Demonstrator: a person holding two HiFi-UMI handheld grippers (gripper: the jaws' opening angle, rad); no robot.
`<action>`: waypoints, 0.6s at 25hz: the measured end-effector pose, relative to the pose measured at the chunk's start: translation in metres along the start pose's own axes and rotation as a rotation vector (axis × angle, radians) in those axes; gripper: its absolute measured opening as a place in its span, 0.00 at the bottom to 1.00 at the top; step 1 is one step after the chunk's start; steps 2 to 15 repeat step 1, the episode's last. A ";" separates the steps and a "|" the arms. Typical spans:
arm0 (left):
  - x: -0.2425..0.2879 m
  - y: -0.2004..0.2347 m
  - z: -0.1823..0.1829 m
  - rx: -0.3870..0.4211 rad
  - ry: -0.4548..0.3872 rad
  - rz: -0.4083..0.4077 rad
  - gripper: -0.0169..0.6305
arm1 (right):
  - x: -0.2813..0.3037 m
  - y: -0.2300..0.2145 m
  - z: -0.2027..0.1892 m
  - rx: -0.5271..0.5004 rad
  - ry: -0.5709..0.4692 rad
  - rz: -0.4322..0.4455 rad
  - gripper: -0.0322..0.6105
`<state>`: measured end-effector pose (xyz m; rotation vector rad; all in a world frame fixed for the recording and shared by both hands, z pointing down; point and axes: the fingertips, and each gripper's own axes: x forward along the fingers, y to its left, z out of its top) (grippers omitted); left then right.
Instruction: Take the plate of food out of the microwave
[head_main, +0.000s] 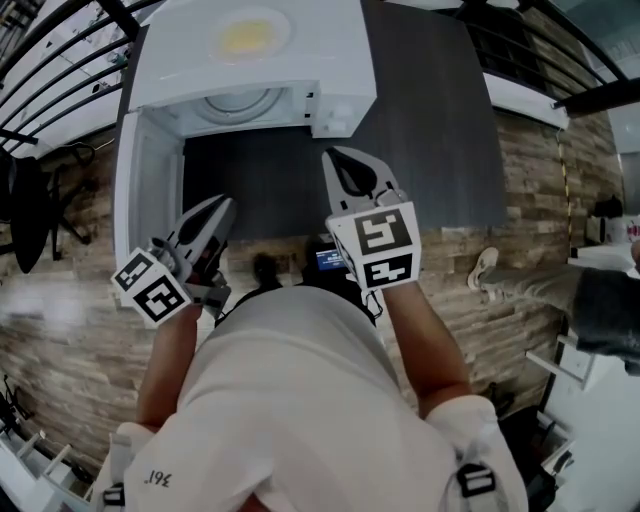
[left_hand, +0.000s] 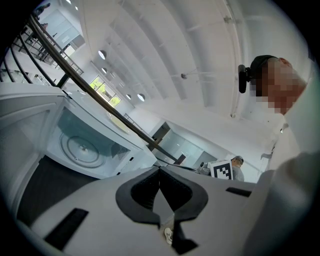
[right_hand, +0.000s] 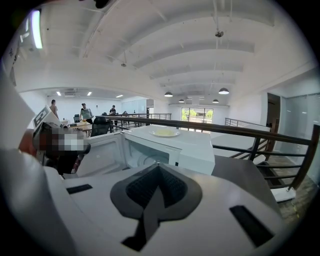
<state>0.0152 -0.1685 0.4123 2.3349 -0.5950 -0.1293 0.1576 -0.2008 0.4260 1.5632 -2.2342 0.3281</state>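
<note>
The white microwave stands on a dark table with its door swung open to the left. Its glass turntable is bare. A white plate of yellow food rests on top of the microwave, also seen in the right gripper view as the plate. My left gripper is shut and holds nothing, close to the open door. My right gripper is shut and holds nothing, in front of the microwave's control side. Both are held near the person's body, apart from the plate.
Black railings run behind and beside the table. The table edge drops to a wood-pattern floor. People stand at desks far off. The bare turntable shows in the left gripper view.
</note>
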 end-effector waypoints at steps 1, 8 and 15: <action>0.000 0.000 0.000 0.000 0.001 0.000 0.04 | 0.000 0.000 0.000 -0.001 0.000 0.000 0.05; 0.000 0.000 0.000 0.000 0.001 0.000 0.04 | 0.000 0.000 0.000 -0.001 0.000 0.000 0.05; 0.000 0.000 0.000 0.000 0.001 0.000 0.04 | 0.000 0.000 0.000 -0.001 0.000 0.000 0.05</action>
